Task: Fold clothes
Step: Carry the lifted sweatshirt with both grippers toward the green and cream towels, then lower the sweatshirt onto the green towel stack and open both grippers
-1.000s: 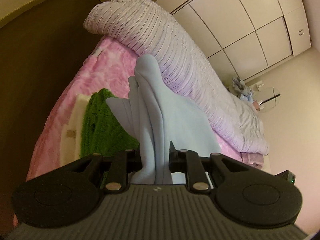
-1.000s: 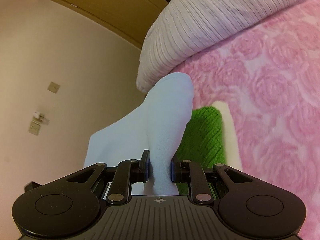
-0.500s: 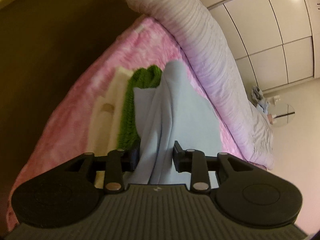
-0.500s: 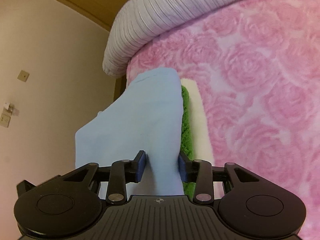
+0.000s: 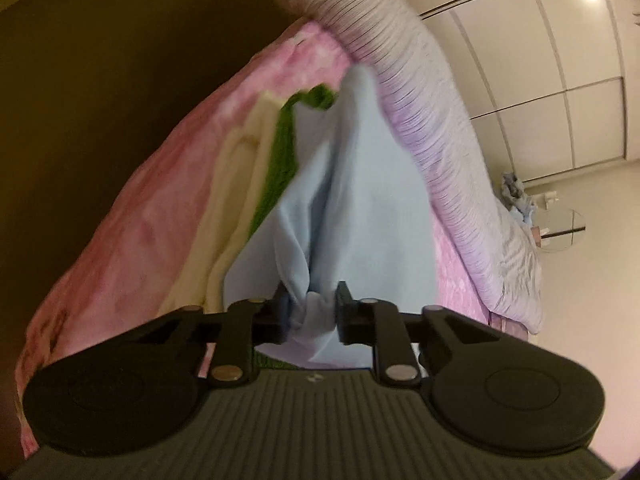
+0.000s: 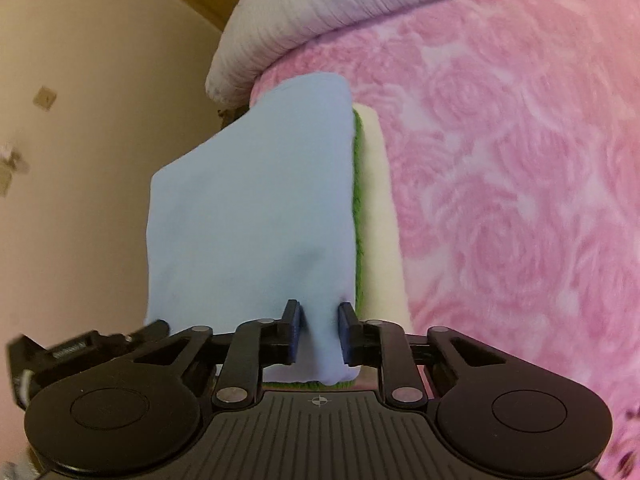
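Both claws re-gripped: my left claw [image 5: 308,314] and right claw [image 6: 319,334] are closing, clenched on the blue garment [image 6: 256,216]. I have lowered it over the green knit [image 5: 280,160] on the bed [image 6: 520,200], ready for stacking.

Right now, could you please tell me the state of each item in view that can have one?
light blue garment: partly folded, gripped at two spots, draped over the green one.
green garment: folded flat on the cream one.
cream garment: folded, lowest of the stack on the pink blanket.
left tongs: closing, bunched blue cloth between them.
right tongs: closing, blue cloth between them.
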### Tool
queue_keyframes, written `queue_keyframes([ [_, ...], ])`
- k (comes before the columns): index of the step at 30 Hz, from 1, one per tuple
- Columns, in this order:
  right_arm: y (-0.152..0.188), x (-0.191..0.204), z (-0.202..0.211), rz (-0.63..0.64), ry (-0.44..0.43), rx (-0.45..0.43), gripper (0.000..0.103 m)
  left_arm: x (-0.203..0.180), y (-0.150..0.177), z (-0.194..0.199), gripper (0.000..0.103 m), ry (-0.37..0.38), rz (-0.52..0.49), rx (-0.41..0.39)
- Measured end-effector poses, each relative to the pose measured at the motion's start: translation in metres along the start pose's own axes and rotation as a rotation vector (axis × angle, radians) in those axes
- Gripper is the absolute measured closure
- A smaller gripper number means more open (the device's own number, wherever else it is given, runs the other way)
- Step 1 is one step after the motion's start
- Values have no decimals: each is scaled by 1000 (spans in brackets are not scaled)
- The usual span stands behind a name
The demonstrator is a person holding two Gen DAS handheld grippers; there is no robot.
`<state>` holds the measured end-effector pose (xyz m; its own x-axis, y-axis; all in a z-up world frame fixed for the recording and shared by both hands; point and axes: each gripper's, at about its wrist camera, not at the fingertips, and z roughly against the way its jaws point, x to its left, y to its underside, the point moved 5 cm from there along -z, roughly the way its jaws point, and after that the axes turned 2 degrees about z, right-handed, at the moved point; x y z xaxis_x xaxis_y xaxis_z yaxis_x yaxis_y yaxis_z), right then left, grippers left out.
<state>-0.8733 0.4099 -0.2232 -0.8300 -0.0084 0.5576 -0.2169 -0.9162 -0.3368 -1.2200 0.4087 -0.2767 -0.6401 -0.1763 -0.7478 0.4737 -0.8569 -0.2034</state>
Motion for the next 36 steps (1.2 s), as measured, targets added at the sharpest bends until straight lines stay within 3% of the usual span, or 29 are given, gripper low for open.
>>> queue_keyframes([
  [3, 2, 8, -1, 49, 15, -1, 86, 1, 2, 8, 88, -16, -31, -19],
  [7, 11, -1, -20, 65, 76, 37, 85, 12, 13, -10, 87, -82, -34, 14],
  [13, -1, 9, -9, 125, 111, 45, 81, 2, 7, -1, 78, -147, -37, 20],
  [16, -17, 15, 3, 142, 155, 6, 78, -14, -6, 14, 77, -207, -87, 26],
  [19, -37, 20, 5, 156, 199, -12, 76, -33, -31, 24, 64, -207, -136, -23],
  [24, -73, 15, -22, 133, 324, 23, 76, -60, -78, -10, 63, -206, -198, -43],
  [28, -87, 8, -51, 47, 346, 105, 76, -62, -109, -56, 70, -231, -168, -9],
  [29, -89, 6, -57, 38, 341, 110, 76, -60, -114, -64, 84, -215, -150, 0],
  [31, -92, 9, -63, 58, 327, 102, 76, -55, -120, -74, 96, -172, -115, 4],
  [36, -96, 22, -81, 144, 297, 85, 84, -34, -118, -73, 98, -182, -83, -51],
])
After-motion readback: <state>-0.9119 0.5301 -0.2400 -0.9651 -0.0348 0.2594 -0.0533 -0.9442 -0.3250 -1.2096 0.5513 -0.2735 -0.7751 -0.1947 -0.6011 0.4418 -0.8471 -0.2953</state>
